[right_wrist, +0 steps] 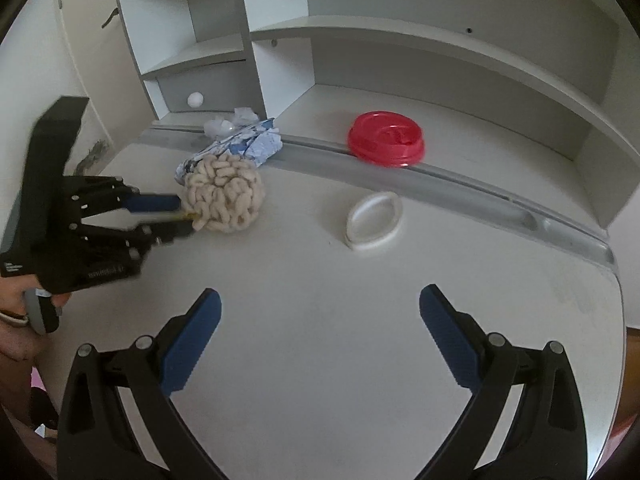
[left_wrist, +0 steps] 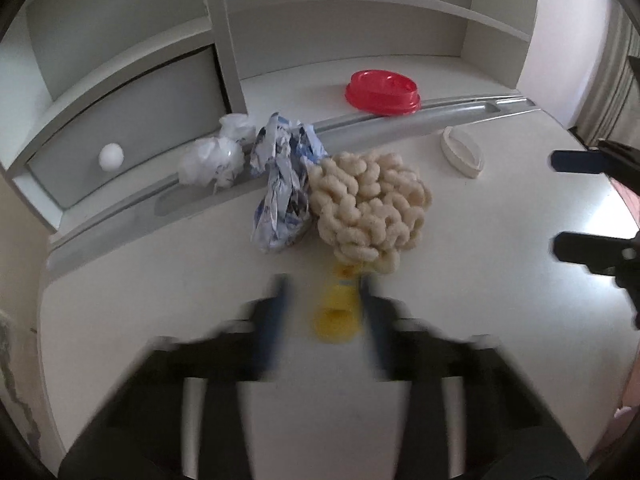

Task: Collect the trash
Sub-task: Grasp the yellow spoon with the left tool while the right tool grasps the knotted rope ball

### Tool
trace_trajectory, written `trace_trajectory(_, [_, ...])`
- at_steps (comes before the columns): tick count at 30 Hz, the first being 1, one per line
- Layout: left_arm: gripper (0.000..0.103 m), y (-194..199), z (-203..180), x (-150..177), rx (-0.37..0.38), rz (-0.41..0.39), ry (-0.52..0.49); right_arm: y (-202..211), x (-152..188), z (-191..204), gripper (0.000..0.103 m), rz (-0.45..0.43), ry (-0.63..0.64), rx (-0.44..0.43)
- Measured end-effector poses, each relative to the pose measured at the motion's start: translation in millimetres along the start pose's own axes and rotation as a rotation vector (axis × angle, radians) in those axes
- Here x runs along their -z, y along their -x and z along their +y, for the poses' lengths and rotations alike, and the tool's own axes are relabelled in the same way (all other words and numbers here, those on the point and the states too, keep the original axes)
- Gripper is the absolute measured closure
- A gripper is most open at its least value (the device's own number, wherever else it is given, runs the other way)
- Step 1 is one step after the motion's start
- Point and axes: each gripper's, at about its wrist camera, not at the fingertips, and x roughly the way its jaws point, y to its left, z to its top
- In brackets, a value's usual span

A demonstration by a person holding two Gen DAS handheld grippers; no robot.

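Note:
A clear bag of pale corn puffs [left_wrist: 370, 204] with a yellow twisted end [left_wrist: 338, 306] lies mid-desk; it also shows in the right wrist view [right_wrist: 224, 196]. My left gripper [left_wrist: 324, 292] is blurred, its fingers on either side of the yellow end, seemingly gripping it; in the right wrist view [right_wrist: 182, 216] it holds that end. A crumpled blue-white wrapper [left_wrist: 282, 184] lies just left of the bag. Crumpled white plastic [left_wrist: 214, 160] sits by the desk groove. My right gripper [right_wrist: 320, 312] is open and empty over bare desk; its fingers [left_wrist: 576, 162] show at the right edge.
A red plastic lid [left_wrist: 382, 92] rests on the desk's grey groove at the back. A white oval ring [left_wrist: 462, 152] lies right of the bag. White shelves and a drawer with a round knob [left_wrist: 111, 157] stand behind. The desk edge curves at right.

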Motion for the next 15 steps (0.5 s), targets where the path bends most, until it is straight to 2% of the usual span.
trace_trajectory(5, [0.084,3.0,7.0,2.4,0.027,-0.001,0.022,-24.7,-18.4,14.1,0.007,0.022,0.039,-0.053])
trace_trajectory(10, [0.084,10.3,14.9,4.8,0.017,-0.018,0.041,-47.4,-39.2,39.0,0.007,0.026,0.108,-0.103])
trace_trajectory(13, [0.084,9.2,20.0,5.1,0.015,-0.016,0.051,-57.1,-46.3,46.4,0.01,0.035,0.12,-0.121])
trace_trajectory(15, [0.084,7.2,21.8,5.6,0.019,-0.013,0.053,-62.4,-50.2,51.8,0.018,0.035,0.133,-0.127])
